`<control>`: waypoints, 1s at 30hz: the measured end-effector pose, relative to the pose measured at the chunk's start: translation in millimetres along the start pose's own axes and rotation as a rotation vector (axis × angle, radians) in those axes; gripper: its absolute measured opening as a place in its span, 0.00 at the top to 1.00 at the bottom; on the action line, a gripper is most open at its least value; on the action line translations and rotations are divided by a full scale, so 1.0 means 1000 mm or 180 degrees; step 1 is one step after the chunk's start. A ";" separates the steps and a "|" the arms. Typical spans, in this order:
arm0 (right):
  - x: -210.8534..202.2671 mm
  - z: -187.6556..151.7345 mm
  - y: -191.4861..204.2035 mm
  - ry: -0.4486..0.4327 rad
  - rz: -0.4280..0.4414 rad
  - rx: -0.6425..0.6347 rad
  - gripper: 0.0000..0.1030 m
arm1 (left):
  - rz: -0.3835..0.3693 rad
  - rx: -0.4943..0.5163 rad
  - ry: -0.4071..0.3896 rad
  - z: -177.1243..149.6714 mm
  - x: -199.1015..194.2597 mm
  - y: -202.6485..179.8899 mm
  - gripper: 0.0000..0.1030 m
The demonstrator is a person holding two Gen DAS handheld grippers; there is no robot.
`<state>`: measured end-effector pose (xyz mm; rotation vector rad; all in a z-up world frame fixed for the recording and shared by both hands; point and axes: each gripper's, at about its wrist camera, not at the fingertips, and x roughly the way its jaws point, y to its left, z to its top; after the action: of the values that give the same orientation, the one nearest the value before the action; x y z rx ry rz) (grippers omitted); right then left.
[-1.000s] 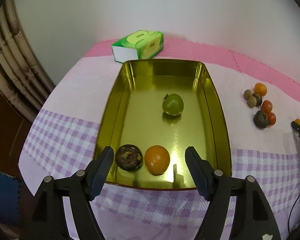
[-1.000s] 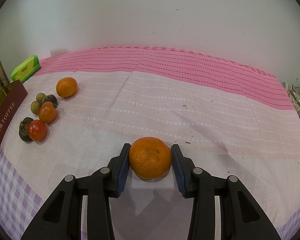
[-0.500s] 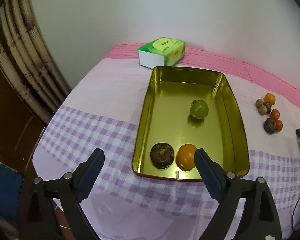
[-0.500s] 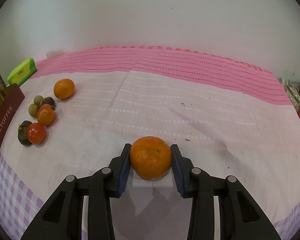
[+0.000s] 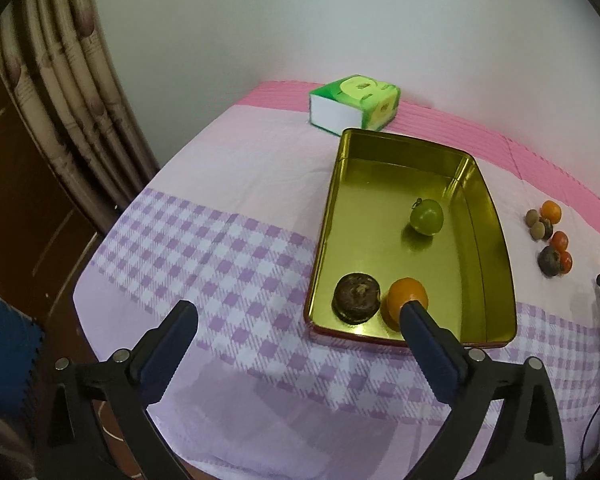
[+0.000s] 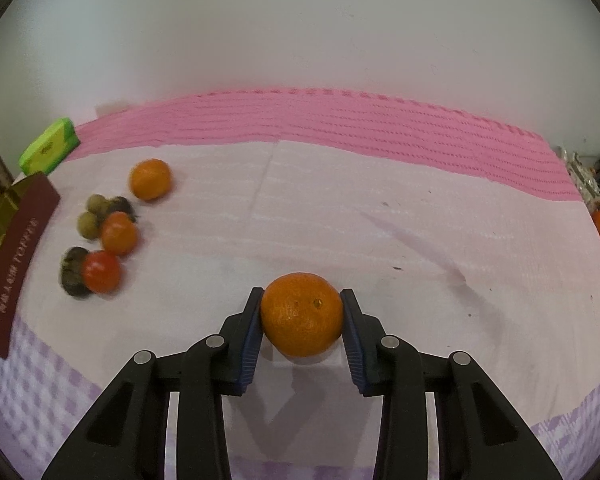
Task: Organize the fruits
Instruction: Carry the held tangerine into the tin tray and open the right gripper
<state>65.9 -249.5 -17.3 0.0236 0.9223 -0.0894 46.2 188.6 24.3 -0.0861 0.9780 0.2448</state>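
Orange [image 6: 302,315] sits between the pads of the right gripper [image 6: 302,318], both pressing its flanks: jaws narrowed onto it, a firm pinch across the widest part so the round fruit cannot roll out. It hangs low over the pink-and-white cloth on the counter [image 6: 380,220]; whether it has cleared the cloth I cannot tell.

Loose fruit cluster [image 6: 104,236] lies to its left, near the tin, probably next in line.

Gold tin tray [image 5: 496,240] already holds 3 pieces: green fruit [image 5: 427,216] toward the far end, dark fruit [image 5: 356,298] and a second orange [image 5: 406,294] side by side at the near wall.

Left gripper [image 5: 296,318]: jaws have just been opening, now spread wide, nothing between them, hanging short of the tin over the checked cloth. Judged: freed after a drop-off.

Green tissue box [image 5: 354,106] stands beyond the tin.
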 end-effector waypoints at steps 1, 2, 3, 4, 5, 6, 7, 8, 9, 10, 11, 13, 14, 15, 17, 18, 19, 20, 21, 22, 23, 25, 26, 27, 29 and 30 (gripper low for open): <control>-0.003 0.002 0.007 -0.0017 0.0018 -0.0035 0.63 | -0.0004 -0.0028 0.0006 0.000 0.000 0.002 0.01; -0.007 0.004 0.014 -0.0041 0.0048 -0.0078 0.63 | -0.0004 -0.0058 0.0001 0.000 -0.001 0.004 0.01; -0.011 0.006 0.022 -0.0059 0.0095 -0.0117 0.63 | -0.0003 -0.0078 -0.0004 0.000 -0.002 0.005 0.01; -0.016 0.009 0.033 -0.0074 0.0163 -0.0167 0.63 | 0.0000 -0.0104 -0.0010 0.000 -0.003 0.007 0.01; -0.020 0.011 0.044 -0.0092 0.0212 -0.0222 0.63 | 0.0003 -0.0131 -0.0020 0.000 -0.003 0.009 0.01; -0.025 0.013 0.056 -0.0112 0.0270 -0.0291 0.63 | 0.0017 -0.0164 -0.0029 0.000 -0.004 0.012 0.01; -0.028 0.015 0.068 -0.0121 0.0326 -0.0344 0.63 | 0.0038 -0.0203 -0.0036 0.000 -0.005 0.014 0.01; -0.032 0.017 0.079 -0.0129 0.0385 -0.0398 0.63 | 0.0060 -0.0242 -0.0045 0.000 -0.005 0.017 0.01; -0.035 0.018 0.092 -0.0137 0.0444 -0.0457 0.63 | 0.0087 -0.0279 -0.0048 0.000 -0.005 0.018 0.01; -0.038 0.020 0.106 -0.0140 0.0516 -0.0526 0.63 | 0.0115 -0.0323 -0.0044 0.000 -0.004 0.021 0.01; -0.040 0.021 0.119 -0.0140 0.0584 -0.0584 0.63 | 0.0134 -0.0374 -0.0039 0.001 -0.004 0.025 0.01; -0.044 0.023 0.146 -0.0153 0.0712 -0.0712 0.63 | 0.0169 -0.0462 -0.0028 0.001 -0.002 0.031 0.01; -0.045 0.024 0.161 -0.0147 0.0787 -0.0777 0.63 | 0.0196 -0.0497 -0.0033 0.001 -0.002 0.034 0.01; -0.047 0.025 0.176 -0.0145 0.0847 -0.0838 0.63 | 0.0237 -0.0533 -0.0029 0.002 -0.001 0.037 0.01; -0.049 0.024 0.199 -0.0135 0.0944 -0.0932 0.63 | 0.0317 -0.0615 -0.0026 0.002 0.000 0.043 0.01; -0.049 0.024 0.215 -0.0126 0.1002 -0.1013 0.63 | 0.0332 -0.0649 -0.0024 0.002 0.000 0.046 0.01; -0.049 0.024 0.224 -0.0122 0.1031 -0.1061 0.63 | 0.0351 -0.0684 -0.0023 0.002 0.000 0.049 0.01; -0.049 0.024 0.238 -0.0110 0.1080 -0.1128 0.63 | 0.0375 -0.0707 -0.0024 0.002 0.000 0.051 0.01; -0.048 0.024 0.247 -0.0096 0.1115 -0.1170 0.63 | 0.0399 -0.0729 -0.0021 0.002 0.001 0.053 0.01; -0.048 0.023 0.258 -0.0081 0.1151 -0.1228 0.63 | 0.0419 -0.0756 -0.0013 0.002 0.002 0.055 0.01; -0.048 0.022 0.268 -0.0079 0.1168 -0.1286 0.63 | 0.0436 -0.0781 0.0001 0.002 0.003 0.057 0.01; -0.046 0.019 0.287 -0.0081 0.1189 -0.1409 0.63 | 0.0447 -0.0830 0.0026 0.001 0.005 0.060 0.01; -0.043 0.019 0.294 -0.0069 0.1204 -0.1454 0.63 | 0.0449 -0.0849 0.0034 0.002 0.005 0.062 0.01; -0.041 0.017 0.301 -0.0052 0.1220 -0.1490 0.63 | 0.0447 -0.0864 0.0036 0.002 0.006 0.063 0.01; -0.036 0.015 0.313 -0.0023 0.1226 -0.1555 0.63 | 0.0450 -0.0886 0.0029 0.003 0.006 0.065 0.01; -0.032 0.013 0.319 -0.0002 0.1220 -0.1597 0.63 | 0.0455 -0.0890 0.0020 0.003 0.006 0.064 0.01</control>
<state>84.8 70.1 10.8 -0.2644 0.9042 0.4979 36.5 252.7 23.4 -0.2729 0.9527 0.5125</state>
